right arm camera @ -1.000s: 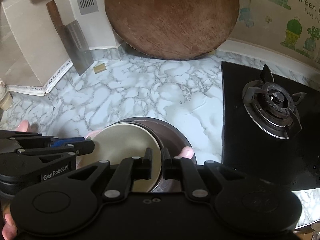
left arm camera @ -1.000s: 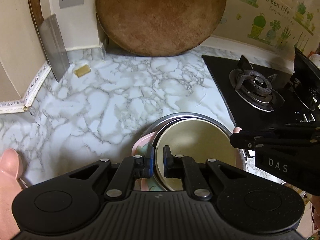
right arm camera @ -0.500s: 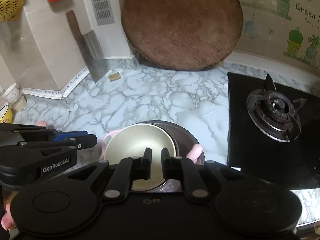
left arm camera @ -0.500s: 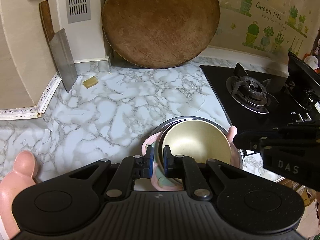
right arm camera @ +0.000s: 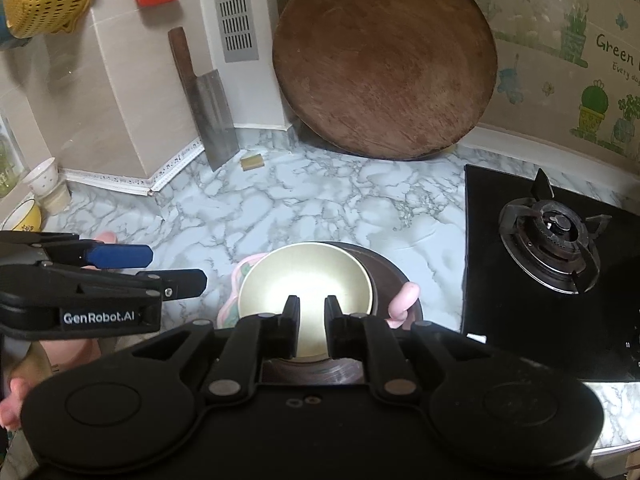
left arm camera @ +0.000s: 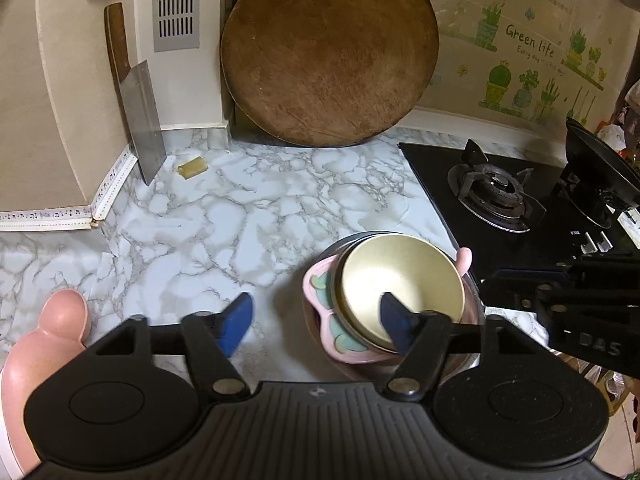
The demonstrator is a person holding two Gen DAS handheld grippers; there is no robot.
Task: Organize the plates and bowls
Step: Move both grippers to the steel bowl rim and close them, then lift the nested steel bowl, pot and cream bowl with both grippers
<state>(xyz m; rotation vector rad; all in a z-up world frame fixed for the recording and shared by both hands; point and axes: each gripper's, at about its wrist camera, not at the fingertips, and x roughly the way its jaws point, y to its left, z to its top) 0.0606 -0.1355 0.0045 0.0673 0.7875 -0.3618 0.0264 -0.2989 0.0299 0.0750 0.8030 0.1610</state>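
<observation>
Leaning on the wall, a round board (left arm camera: 330,52) overlooks the marble counter (left arm camera: 248,216).

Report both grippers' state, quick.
Left gripper: jaws opening, off the bowl stack, holding nothing.
Right gripper: nearly closed over the cream bowl; whether it grips the rim cannot be told.

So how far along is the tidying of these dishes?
Mostly stacked, it seems: a cream bowl sits nested on a pink plate inside a larger dark bowl. The left claw is opening, nothing pressed between its pads. The right claw looks shut on the cream bowl's rim. Left: letting go; I can't see other loose dishes.
</observation>
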